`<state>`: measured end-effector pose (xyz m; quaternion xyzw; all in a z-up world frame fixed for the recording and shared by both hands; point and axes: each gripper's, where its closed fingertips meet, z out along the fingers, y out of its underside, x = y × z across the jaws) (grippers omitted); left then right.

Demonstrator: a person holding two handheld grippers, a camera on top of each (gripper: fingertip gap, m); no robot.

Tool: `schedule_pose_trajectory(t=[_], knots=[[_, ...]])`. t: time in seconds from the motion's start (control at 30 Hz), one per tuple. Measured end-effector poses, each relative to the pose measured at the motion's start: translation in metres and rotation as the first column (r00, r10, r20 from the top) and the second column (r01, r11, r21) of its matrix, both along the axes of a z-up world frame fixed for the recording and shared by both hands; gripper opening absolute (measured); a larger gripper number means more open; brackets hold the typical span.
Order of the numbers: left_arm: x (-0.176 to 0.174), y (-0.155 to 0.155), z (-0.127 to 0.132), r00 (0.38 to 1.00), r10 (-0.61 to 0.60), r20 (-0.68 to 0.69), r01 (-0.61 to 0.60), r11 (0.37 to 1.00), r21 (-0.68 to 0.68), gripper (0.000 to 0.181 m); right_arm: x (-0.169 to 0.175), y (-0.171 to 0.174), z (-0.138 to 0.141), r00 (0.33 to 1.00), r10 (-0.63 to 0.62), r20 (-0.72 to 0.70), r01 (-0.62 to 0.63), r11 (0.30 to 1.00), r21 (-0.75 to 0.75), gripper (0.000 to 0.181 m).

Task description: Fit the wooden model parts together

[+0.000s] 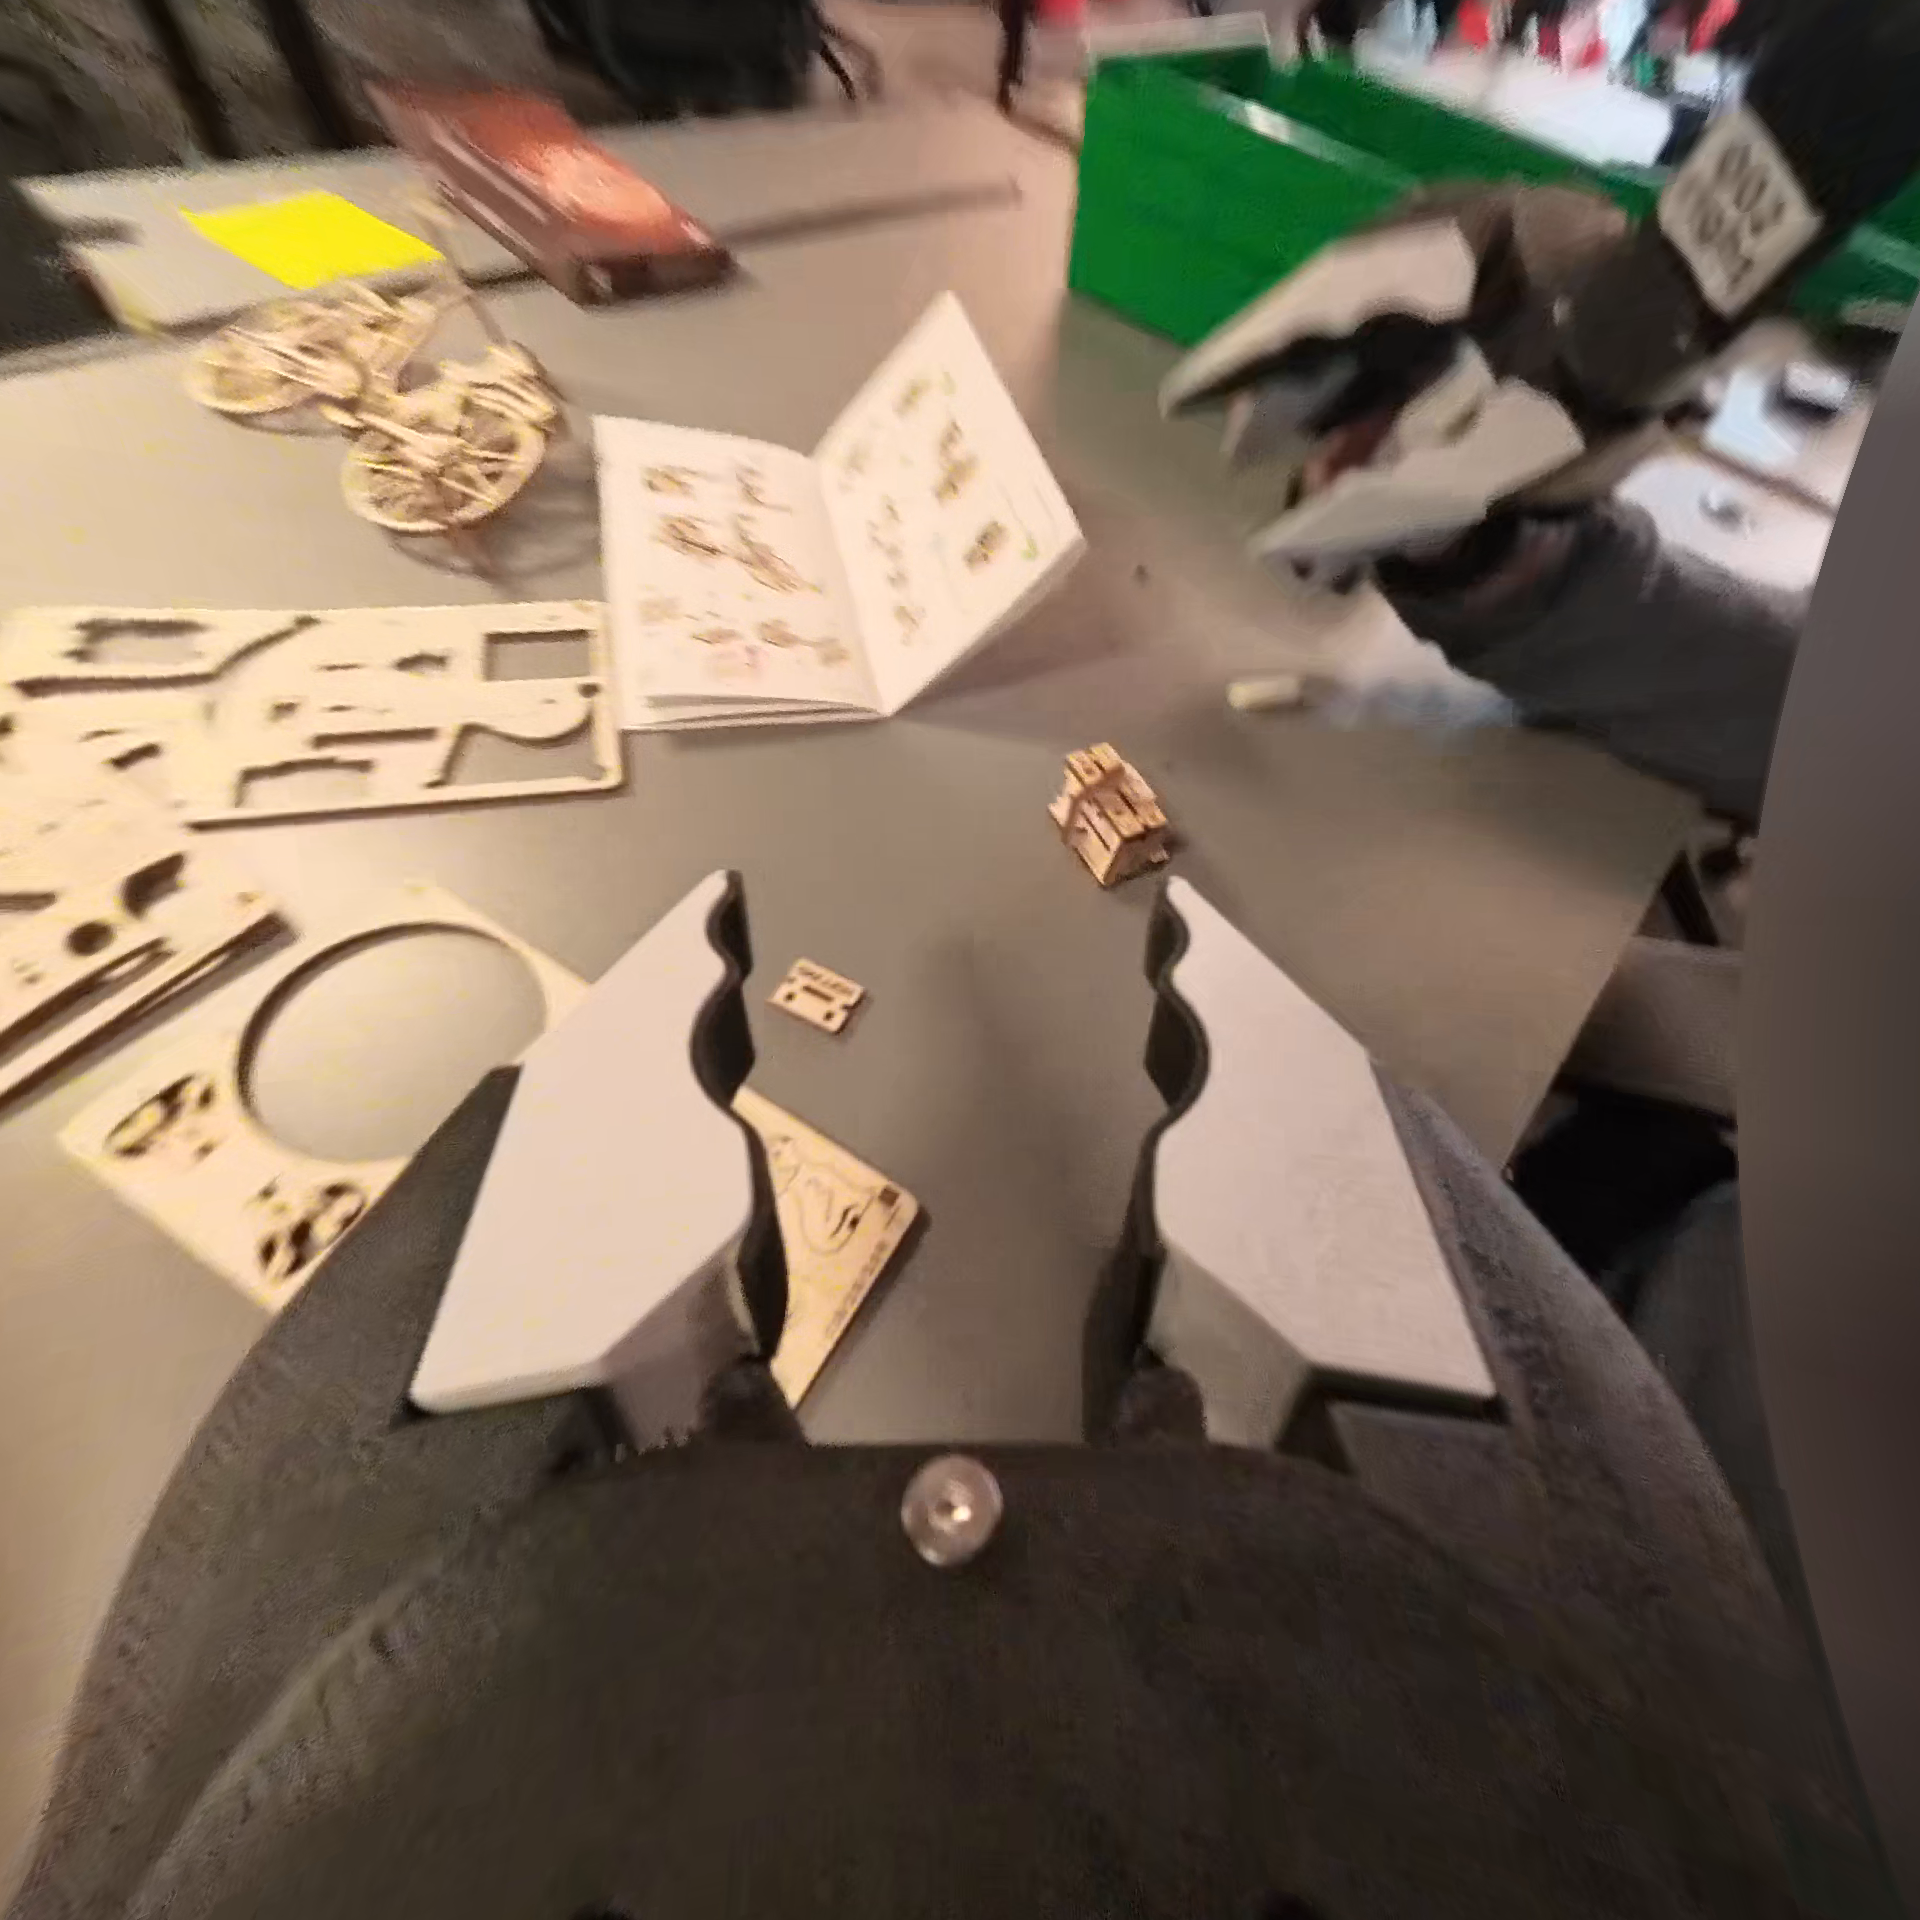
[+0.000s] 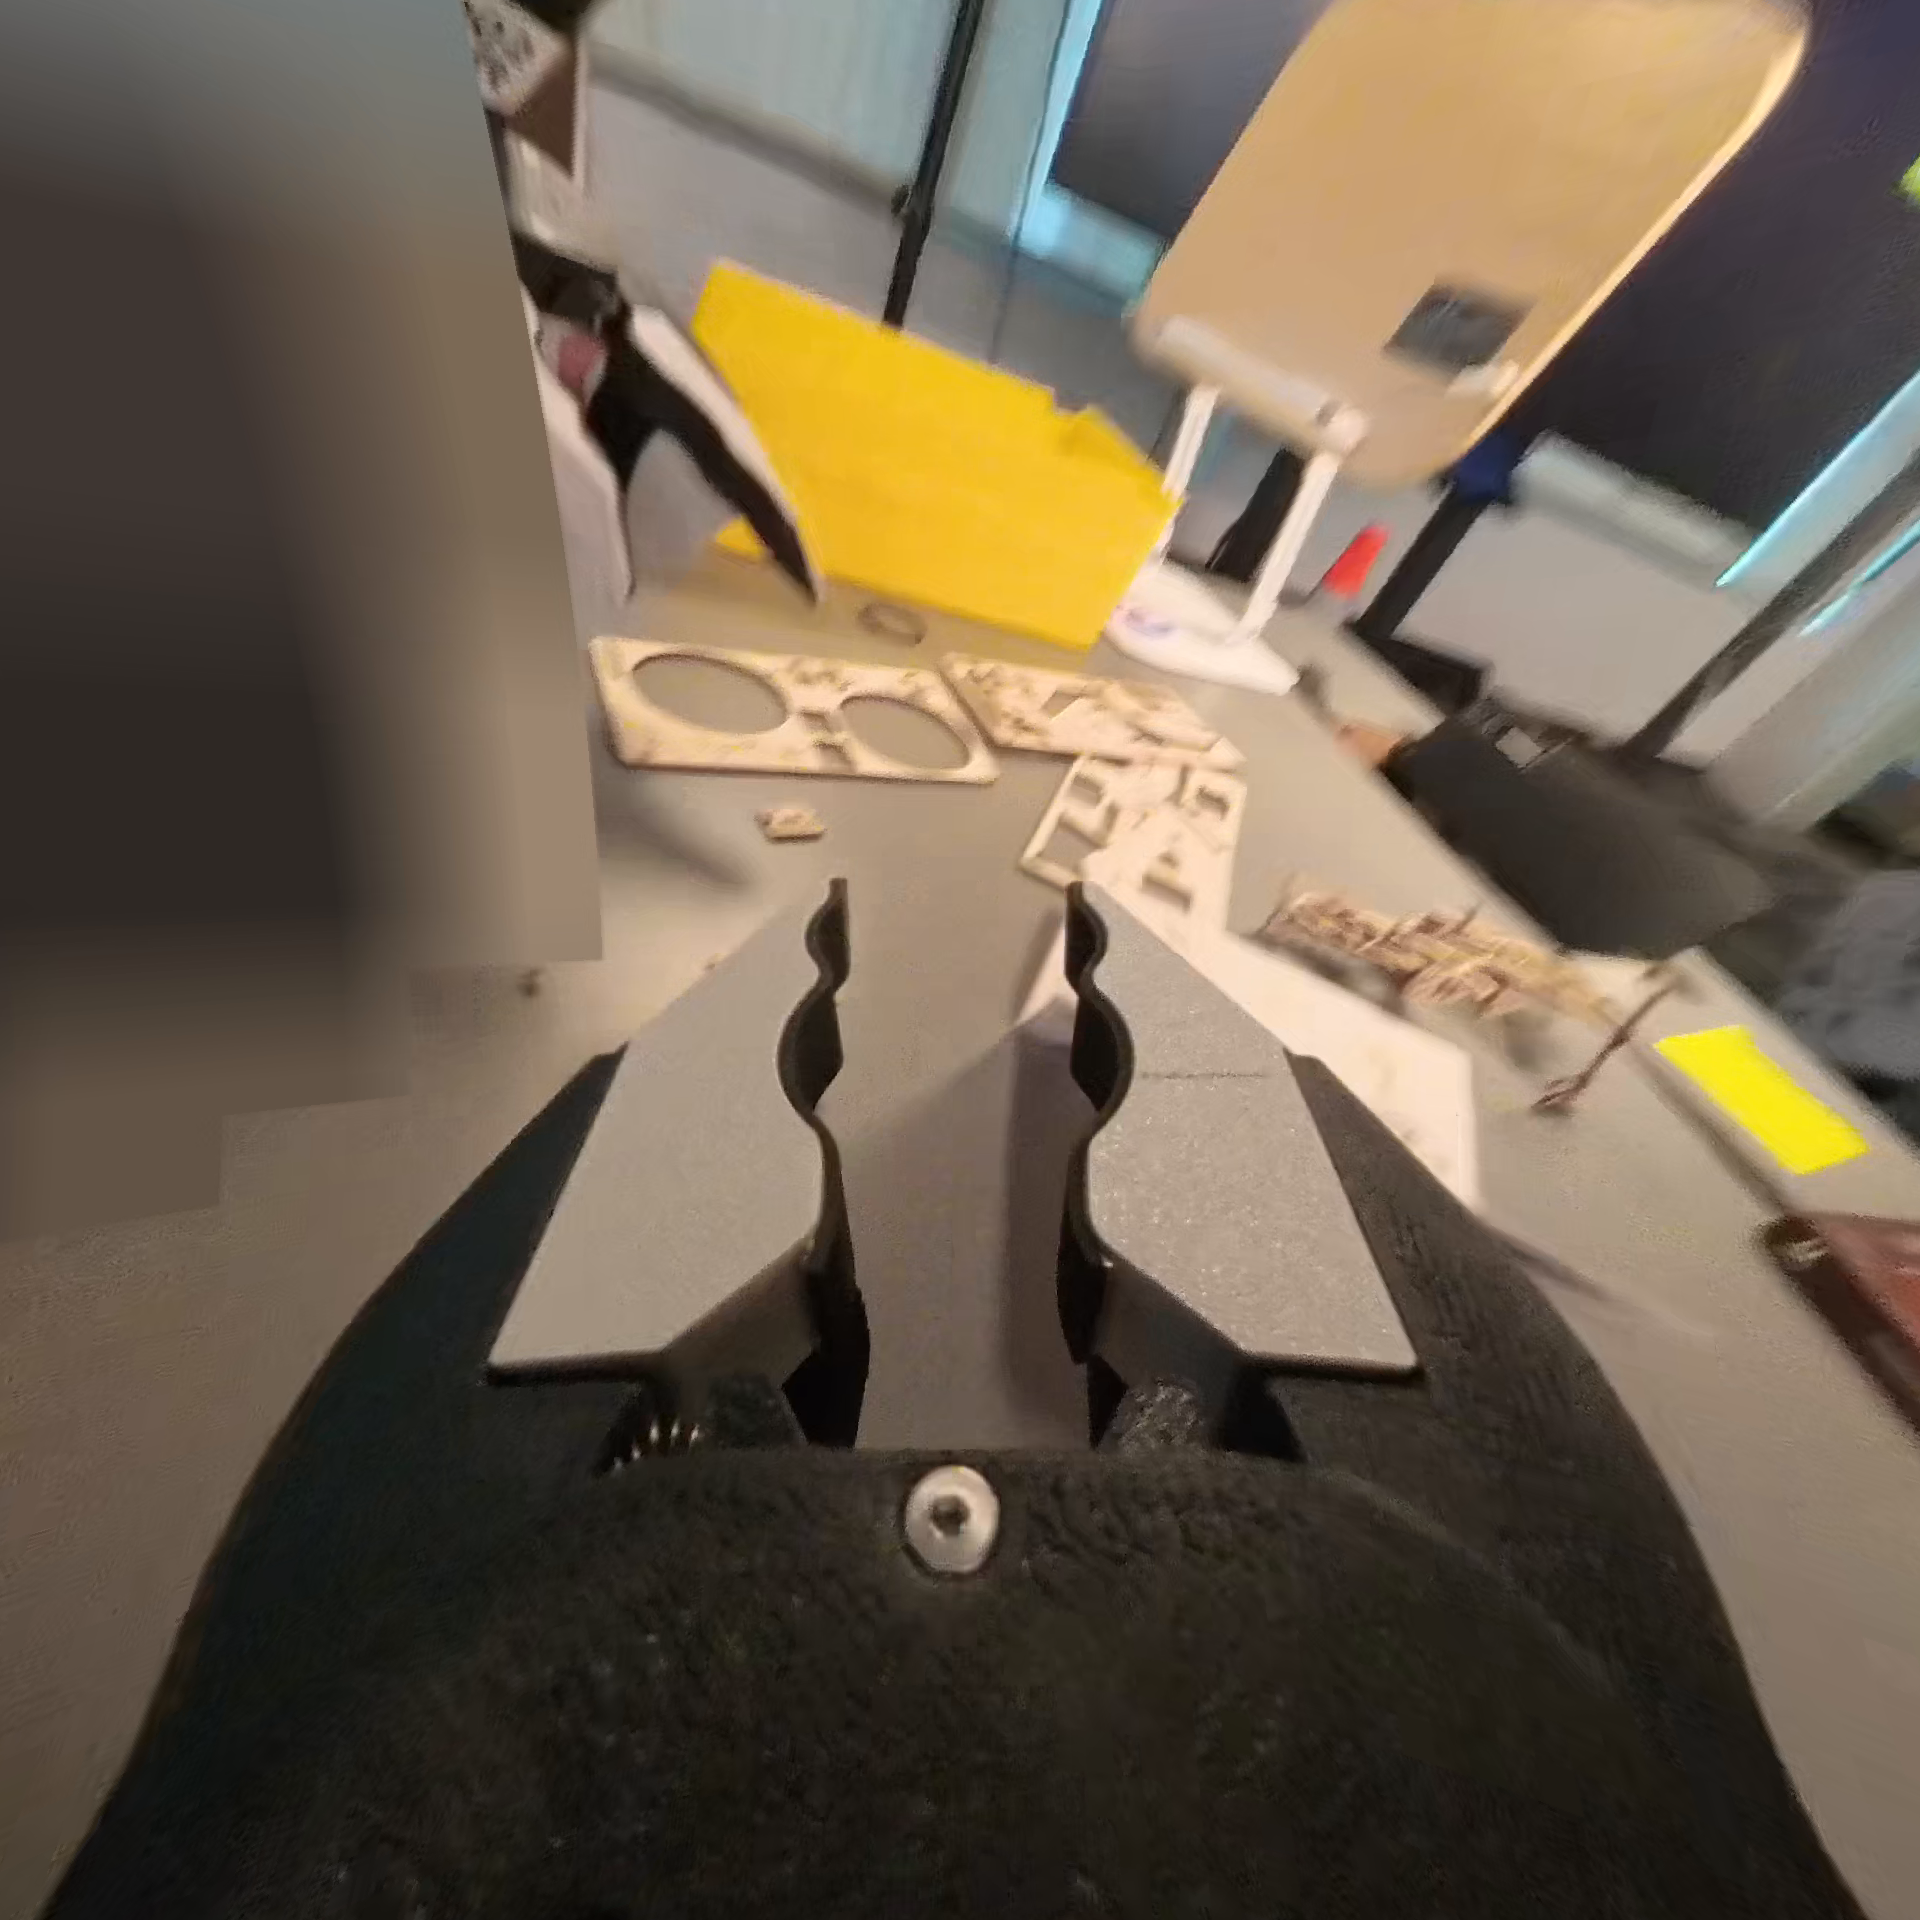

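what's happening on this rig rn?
A person with two handheld grippers is building a wooden model kit. Neither holds anything. The left gripper is open over the grey table, with a small flat wooden piece between its fingers and a small assembled wooden block just ahead. The right gripper is open too, off the table. Punched-out sheets, an open instruction booklet and a finished wheeled model lie around.

A grey table [image 1: 1351, 935] carries punched-out wooden sheets [image 1: 312, 707], an open booklet [image 1: 831, 540], a small flat piece [image 1: 818, 995], a tiny assembled block [image 1: 1110, 821] — and a wheeled wooden model [image 1: 416, 405] (blurred).
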<state>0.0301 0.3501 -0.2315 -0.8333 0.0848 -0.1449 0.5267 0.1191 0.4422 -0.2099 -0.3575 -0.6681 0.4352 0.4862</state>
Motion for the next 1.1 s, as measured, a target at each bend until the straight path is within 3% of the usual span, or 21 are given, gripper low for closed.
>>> schedule_pose_trajectory(t=[0.17,0.27,0.37,0.43,0.6,0.87,1.1], knots=[[-0.024,-0.029,0.021,0.990,0.124,0.064,-0.132,0.980,0.148,0.074,0.007,-0.030,-0.027,0.955,-0.040,0.294,0.110,0.968,-0.226,0.054],[-0.035,-0.044,0.028,0.981,0.182,0.063,-0.192,0.958,0.212,0.074,-0.003,-0.066,-0.030,0.928,-0.055,0.368,0.202,0.905,-0.374,0.048],[-0.042,-0.056,0.038,0.968,0.213,0.137,-0.244,0.926,0.287,0.072,-0.025,-0.104,-0.041,0.884,-0.038,0.467,0.261,0.868,-0.423,0.041],[-0.047,-0.061,0.041,0.955,0.224,0.196,-0.279,0.903,0.326,0.071,-0.042,-0.115,-0.058,0.835,-0.076,0.545,0.335,0.856,-0.393,0.037],[-0.063,-0.073,0.039,0.946,0.204,0.252,-0.287,0.891,0.353,0.069,-0.080,-0.101,-0.095,0.702,-0.250,0.667,0.522,0.818,-0.242,0.036],[-0.085,-0.077,0.049,0.957,0.174,0.231,-0.257,0.878,0.403,0.064,-0.110,-0.081,-0.100,0.611,-0.415,0.674,0.620,0.781,-0.081,0.028],[-0.078,-0.067,0.045,0.963,0.104,0.250,-0.200,0.895,0.398,0.062,-0.116,-0.078,-0.100,0.590,-0.426,0.685,0.622,0.782,-0.049,0.014]])
